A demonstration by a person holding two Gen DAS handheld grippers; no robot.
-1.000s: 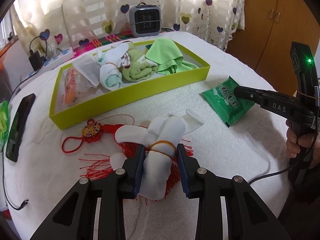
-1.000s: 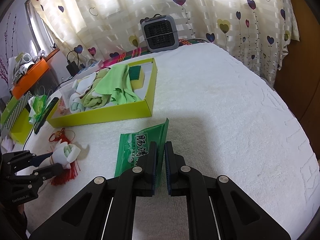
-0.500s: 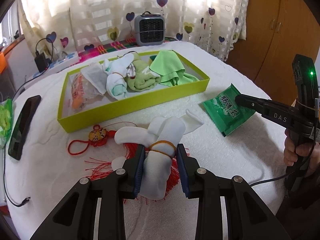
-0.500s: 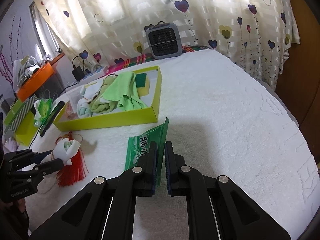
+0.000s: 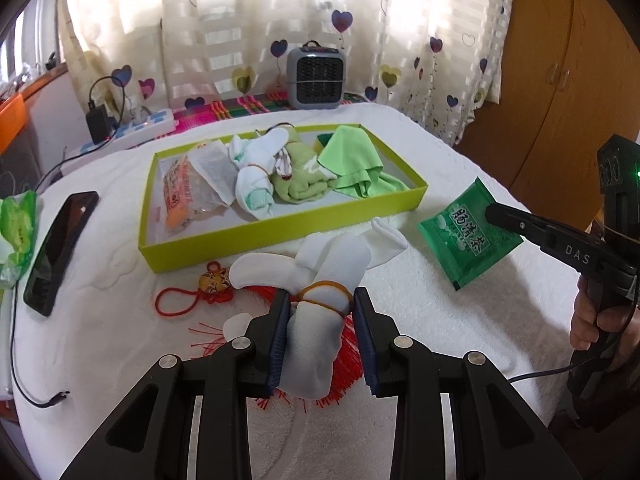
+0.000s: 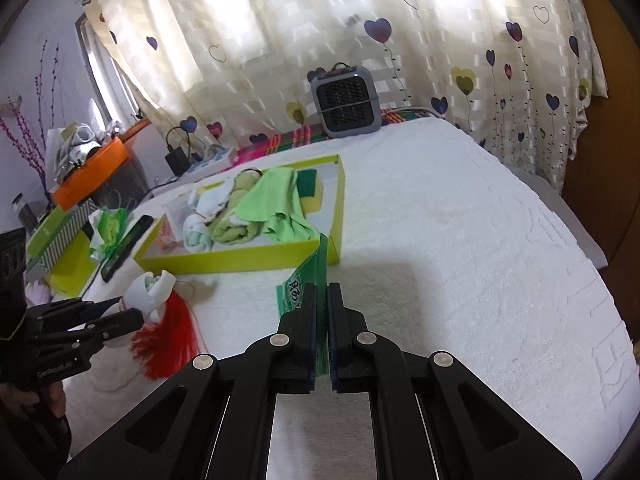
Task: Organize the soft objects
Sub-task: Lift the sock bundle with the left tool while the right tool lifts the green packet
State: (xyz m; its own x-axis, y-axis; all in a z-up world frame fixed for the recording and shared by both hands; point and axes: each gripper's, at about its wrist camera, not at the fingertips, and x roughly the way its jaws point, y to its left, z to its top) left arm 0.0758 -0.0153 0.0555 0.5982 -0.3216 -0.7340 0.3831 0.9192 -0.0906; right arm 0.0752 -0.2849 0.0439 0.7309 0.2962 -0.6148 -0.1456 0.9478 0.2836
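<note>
Left wrist view first: the left gripper [image 5: 320, 330] is clamped on a white rolled sock bundle bound with an orange rubber band [image 5: 320, 304], pads squeezing just below the band. That looks the right place to hold it, since the band keeps the roll dense there; the loose toes above would just flop. Light, squashy, not fragile, unlikely to slip. It sits lifted above a red tasselled knot charm with a tiger face [image 5: 218, 284] lying on the white textured bed cover [image 5: 460, 320], near its front edge.

Right wrist view: the right gripper [image 6: 322, 300] is pinched together on a flat green foil tea sachet with printed characters [image 6: 312, 276], held edge-on. Thin, crinkly, slick, so I judge a firm pinch well in from the rim is needed.

Farther back, the lime-green shallow cardboard box [image 5: 280, 236] holds socks, a towel and a green cloth.
</note>
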